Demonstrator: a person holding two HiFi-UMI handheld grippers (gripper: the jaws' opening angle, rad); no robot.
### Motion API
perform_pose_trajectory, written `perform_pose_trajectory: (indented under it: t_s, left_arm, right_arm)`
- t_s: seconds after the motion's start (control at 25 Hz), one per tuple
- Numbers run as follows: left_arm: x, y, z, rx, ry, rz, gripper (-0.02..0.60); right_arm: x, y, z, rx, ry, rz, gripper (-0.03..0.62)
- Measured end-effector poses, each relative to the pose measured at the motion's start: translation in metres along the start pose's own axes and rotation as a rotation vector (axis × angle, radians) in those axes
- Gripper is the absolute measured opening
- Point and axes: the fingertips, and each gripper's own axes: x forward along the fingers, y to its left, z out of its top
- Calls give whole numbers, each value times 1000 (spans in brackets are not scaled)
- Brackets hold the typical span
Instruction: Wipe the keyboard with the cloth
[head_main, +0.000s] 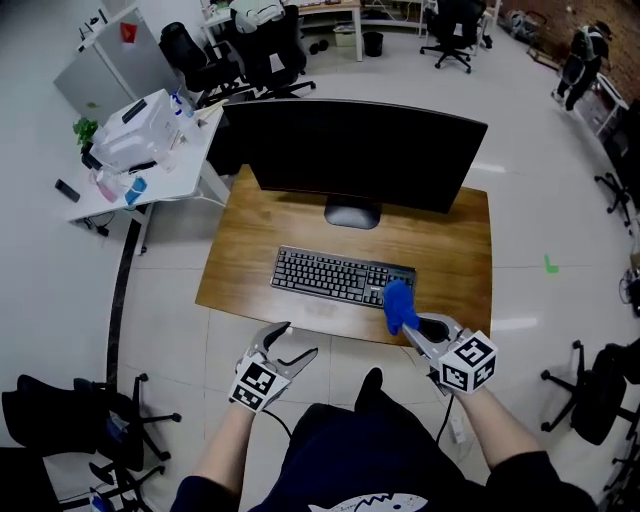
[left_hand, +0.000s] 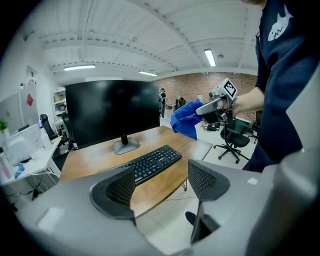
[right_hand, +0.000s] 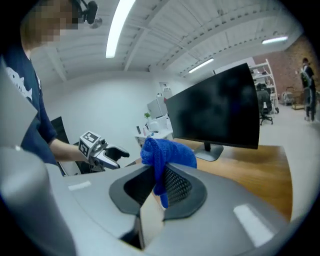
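Note:
A black keyboard (head_main: 338, 276) (left_hand: 149, 163) lies on the wooden desk (head_main: 250, 240) in front of a dark monitor (head_main: 350, 150). My right gripper (head_main: 418, 330) (right_hand: 159, 185) is shut on a blue cloth (head_main: 399, 306) (right_hand: 165, 155) (left_hand: 186, 118), which hangs over the keyboard's right end near the desk's front edge. My left gripper (head_main: 292, 345) (left_hand: 161, 184) stands open with nothing between its jaws, held off the desk's front edge, left of the right one.
The monitor's stand (head_main: 351, 213) sits behind the keyboard. A white side table (head_main: 150, 150) with a printer and bottles stands at the left. Office chairs (head_main: 255, 50) are behind the desk, and another chair (head_main: 60, 420) is at lower left.

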Motion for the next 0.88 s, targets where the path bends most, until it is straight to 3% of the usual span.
perform_pose_trajectory:
  t_s: [0.2, 0.52, 0.88]
  left_arm:
    - [-40, -53, 6, 64, -62, -7, 324]
    - [-140, -171, -30, 133, -120, -80, 324]
    - [-241, -275, -66, 117, -161, -145, 322]
  right_arm:
    - [-29, 55, -20, 52, -48, -2, 49]
    - [-103, 184, -77, 103, -137, -45, 48]
    - [-173, 323, -112, 151, -202, -44, 48]
